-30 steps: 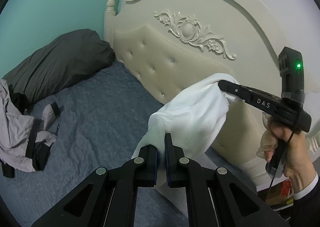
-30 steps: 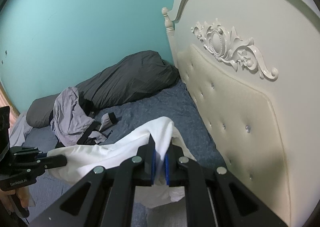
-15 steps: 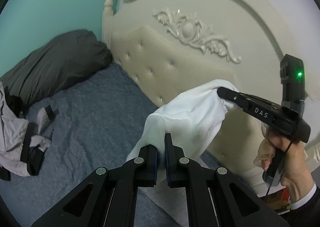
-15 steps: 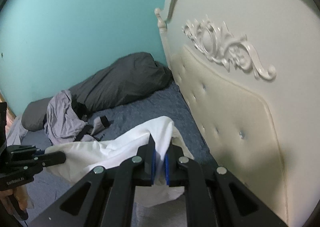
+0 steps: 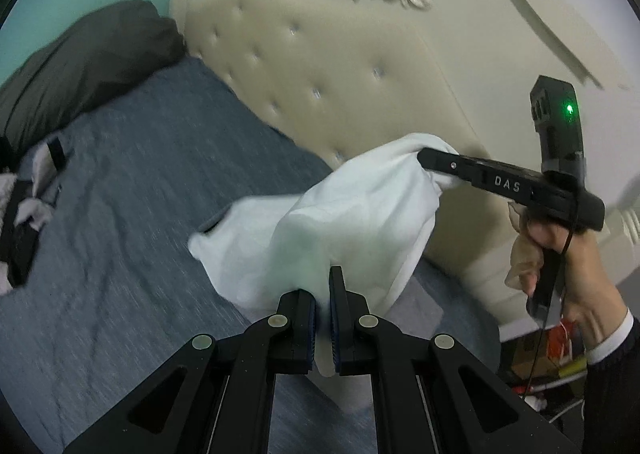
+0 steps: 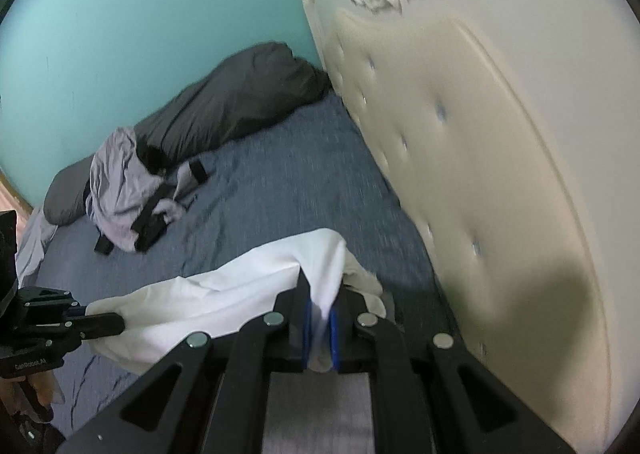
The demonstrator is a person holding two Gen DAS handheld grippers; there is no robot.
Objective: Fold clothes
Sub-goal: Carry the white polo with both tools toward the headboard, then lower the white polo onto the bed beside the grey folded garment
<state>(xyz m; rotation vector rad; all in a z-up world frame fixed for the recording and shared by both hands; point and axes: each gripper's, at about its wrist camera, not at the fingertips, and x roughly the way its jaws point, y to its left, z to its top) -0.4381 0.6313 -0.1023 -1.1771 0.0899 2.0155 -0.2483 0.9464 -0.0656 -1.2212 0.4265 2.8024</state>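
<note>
While we hold the white garment (image 5: 360, 213) stretched between our two grippers, almost none of the folding is done. Our left gripper (image 5: 323, 318) has its jaws clamped on one bunched edge of the cloth, and our right gripper (image 6: 320, 330) has its jaws pinched on the other end; in the left wrist view that right gripper (image 5: 424, 157) shows from the side with the fabric gathered at its tip. The garment hangs in a loose, sagging span above the blue bed sheet (image 6: 280, 189), close to the cream tufted headboard (image 6: 460, 157), with one lower corner draped down toward the sheet. We judge that it is not yet spread flat, so laying it out, smoothing it and making each fold all remain. The frames are smeared with motion, so we cannot tell whether that trailing corner already rests on the sheet or hangs just above it. Farther back, a crumpled lilac garment with black straps (image 6: 124, 193) lies in a heap beside the dark grey pillow (image 6: 240, 101), untouched and well apart from us; it looks like further folding work waiting.
</note>
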